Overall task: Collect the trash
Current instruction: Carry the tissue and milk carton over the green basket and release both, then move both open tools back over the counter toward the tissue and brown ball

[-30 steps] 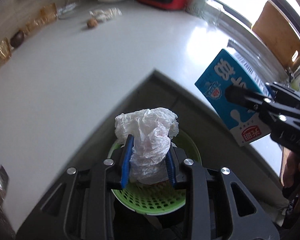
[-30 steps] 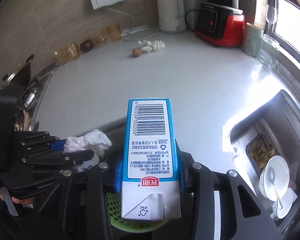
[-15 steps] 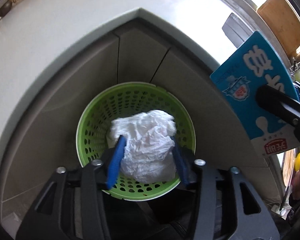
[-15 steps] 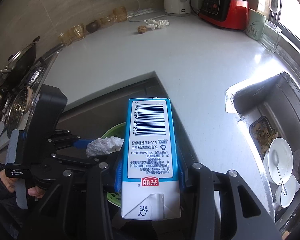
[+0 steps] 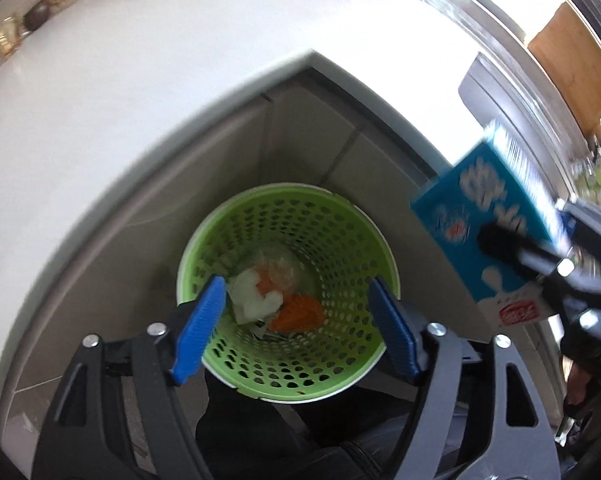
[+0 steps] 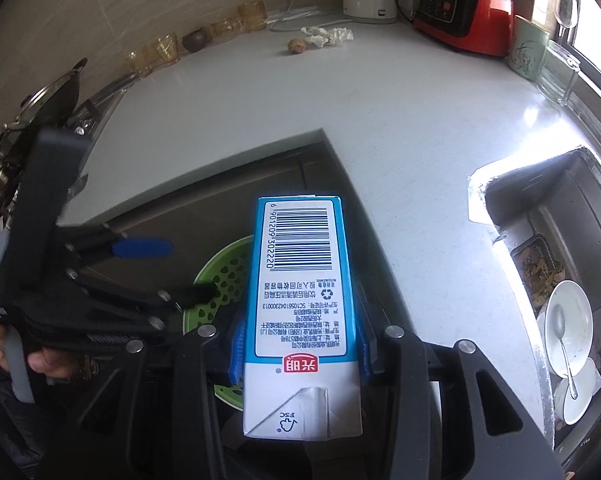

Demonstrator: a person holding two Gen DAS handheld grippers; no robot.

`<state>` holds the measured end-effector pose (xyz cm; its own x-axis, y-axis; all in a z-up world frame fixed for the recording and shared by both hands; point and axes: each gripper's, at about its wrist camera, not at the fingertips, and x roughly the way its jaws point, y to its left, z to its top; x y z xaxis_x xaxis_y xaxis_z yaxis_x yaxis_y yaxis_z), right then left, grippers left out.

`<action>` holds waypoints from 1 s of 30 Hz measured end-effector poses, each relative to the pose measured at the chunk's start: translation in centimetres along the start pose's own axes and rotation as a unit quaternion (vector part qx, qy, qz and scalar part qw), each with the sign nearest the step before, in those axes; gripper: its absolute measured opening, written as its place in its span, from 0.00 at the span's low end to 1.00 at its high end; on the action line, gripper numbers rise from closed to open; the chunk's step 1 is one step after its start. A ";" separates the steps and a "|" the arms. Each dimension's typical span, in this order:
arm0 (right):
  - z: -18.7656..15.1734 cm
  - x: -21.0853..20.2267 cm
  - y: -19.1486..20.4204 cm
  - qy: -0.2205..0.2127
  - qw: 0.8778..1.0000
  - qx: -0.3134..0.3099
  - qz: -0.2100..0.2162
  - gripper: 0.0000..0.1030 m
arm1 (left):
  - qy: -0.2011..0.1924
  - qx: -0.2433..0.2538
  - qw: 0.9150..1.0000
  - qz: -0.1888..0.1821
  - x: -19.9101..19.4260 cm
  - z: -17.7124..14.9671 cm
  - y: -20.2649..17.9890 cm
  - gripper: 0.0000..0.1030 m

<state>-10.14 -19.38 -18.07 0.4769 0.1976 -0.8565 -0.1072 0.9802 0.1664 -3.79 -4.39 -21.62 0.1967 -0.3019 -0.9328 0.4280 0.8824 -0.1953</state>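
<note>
Hovering over the green perforated bin (image 5: 288,292), the left gripper (image 5: 296,328) has its blue pads spread wide w/ nothing between them. At the bin's bottom lie white crumpled tissue (image 5: 252,300), something orange (image 5: 298,312) and what looks like clear film, blurred. Right gripper (image 6: 300,352) is clamped on a blue-and-white milk carton (image 6: 300,300), barcode side up, held just beside the bin's rim, off the grey countertop (image 6: 380,120) corner.

A: Daylight enters from the window (image 6: 592,12), upper right; glare whitens the countertop (image 6: 440,128) near it.
B: Left wrist view motion-blurred, milk carton (image 5: 488,240) smeared. Fisheye bends edges; corners dark.
</note>
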 end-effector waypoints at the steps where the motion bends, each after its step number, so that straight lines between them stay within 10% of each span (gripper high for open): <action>1: -0.1 0.4 0.2 0.005 1.000 -0.004 0.004 0.40 | -0.004 -0.005 1.000 0.009 -0.4 0.0 0.4 0.71; 9: -0.7 3.8 1.6 0.048 0.998 -0.038 0.018 0.42 | -0.034 -0.089 0.993 0.068 -3.4 0.3 5.8 0.78; 17: 0.2 5.8 2.9 0.070 0.996 -0.057 0.007 0.70 | -0.036 -0.138 0.985 0.100 -4.4 1.6 9.2 0.82; 30: 10.8 3.3 1.8 -0.045 0.998 -0.034 -0.035 0.89 | -0.100 -0.141 0.981 0.086 -6.5 9.6 11.0 0.83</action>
<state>0.68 -16.86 -15.35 0.5611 0.1328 -0.8170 -0.1282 0.9891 0.0727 8.11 3.77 -14.79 0.4261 -0.1804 -0.8865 0.1183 0.9826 -0.1431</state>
